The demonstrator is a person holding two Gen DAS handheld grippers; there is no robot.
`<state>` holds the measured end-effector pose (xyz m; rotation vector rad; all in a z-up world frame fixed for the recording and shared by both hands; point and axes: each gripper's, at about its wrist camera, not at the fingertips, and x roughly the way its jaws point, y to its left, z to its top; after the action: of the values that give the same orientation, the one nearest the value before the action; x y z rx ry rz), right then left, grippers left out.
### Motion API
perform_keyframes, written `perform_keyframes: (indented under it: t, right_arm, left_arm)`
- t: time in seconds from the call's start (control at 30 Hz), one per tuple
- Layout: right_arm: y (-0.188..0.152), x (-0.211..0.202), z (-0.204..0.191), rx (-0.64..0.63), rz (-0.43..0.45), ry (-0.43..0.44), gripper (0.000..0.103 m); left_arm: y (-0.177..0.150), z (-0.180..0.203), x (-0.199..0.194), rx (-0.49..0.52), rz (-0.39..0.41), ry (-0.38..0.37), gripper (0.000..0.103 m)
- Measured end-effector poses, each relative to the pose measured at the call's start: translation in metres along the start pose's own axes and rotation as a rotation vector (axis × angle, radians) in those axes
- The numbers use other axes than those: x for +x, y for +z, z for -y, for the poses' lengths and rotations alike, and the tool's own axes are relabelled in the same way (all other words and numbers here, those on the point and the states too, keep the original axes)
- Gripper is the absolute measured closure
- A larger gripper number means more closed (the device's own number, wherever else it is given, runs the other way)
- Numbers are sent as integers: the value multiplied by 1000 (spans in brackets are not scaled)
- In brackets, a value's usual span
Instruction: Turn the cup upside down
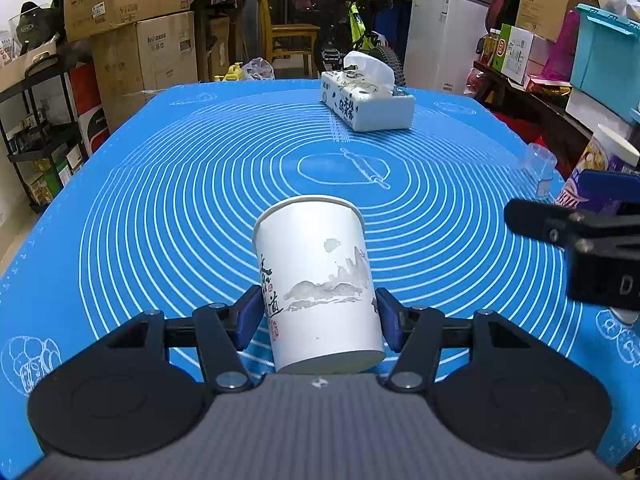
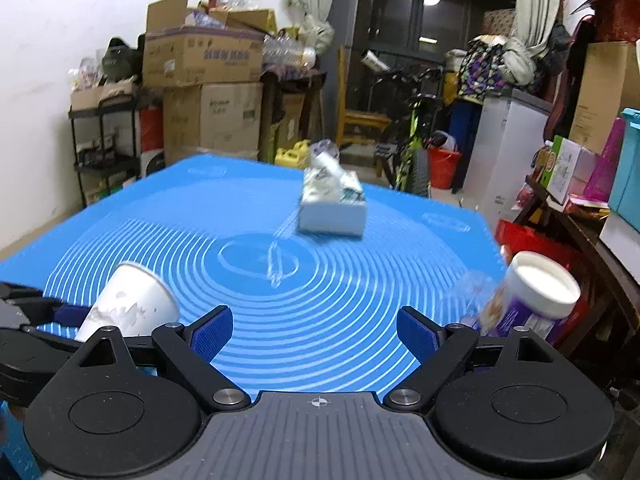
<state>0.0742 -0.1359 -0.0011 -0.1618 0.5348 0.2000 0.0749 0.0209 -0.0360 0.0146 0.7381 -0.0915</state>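
left gripper (image 1: 318, 320) clenched on cup (image 1: 320, 280), blue pads (image 1: 248, 316) pressed on both sides near its base, rim tipped away and up over mat (image 1: 180, 208). ink landscape print and characters readable only in left view. in right view, same cup (image 2: 128, 306) at far left, tilted, rim toward camera side up, print blurred, left gripper (image 2: 48, 316) seen from the side. right gripper (image 2: 314, 336) released, pads (image 2: 212, 334) wide apart, nothing between, hovering above mat (image 2: 280, 304); in left view only a black part of it (image 1: 580, 240) at right edge. purple tub (image 2: 532, 300) at right mat edge, mouth shown whitish in right view, contents unclear; in left view half hidden (image 1: 608, 160). clear cup (image 1: 540, 164) beside it, sharper in left view. farther back, tissue box (image 1: 368, 100) with tissue sticking out; blurred in right view (image 2: 332, 204). beyond: cartons (image 1: 132, 4), bike (image 1: 360, 32).
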Motion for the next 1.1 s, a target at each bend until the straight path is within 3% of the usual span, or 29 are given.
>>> perform_keyframes:
  t: [0.2, 0.27, 0.33, 0.77, 0.9, 1.1]
  right_arm:
    - [-5, 3, -9, -33, -31, -9, 13]
    - [-5, 4, -11, -40, -37, -12, 13]
    - [-5, 4, -12, -45, -40, -13, 13]
    - [4, 2, -14, -98, -28, 16, 13]
    - [25, -12, -20, -276, 4, 64, 13]
    - [39, -32, -71, -728, 98, 75, 13]
  left_arm:
    - [-4, -4, 2, 8, 6, -10, 39]
    - [-5, -6, 2, 2, 10, -10, 23]
    - [-6, -8, 0, -12, 26, -5, 18]
    - [0, -14, -10, -39, 15, -5, 17]
    - [4, -18, -36, -32, 67, 27, 13]
    - [4, -47, -68, -95, 152, 105, 3]
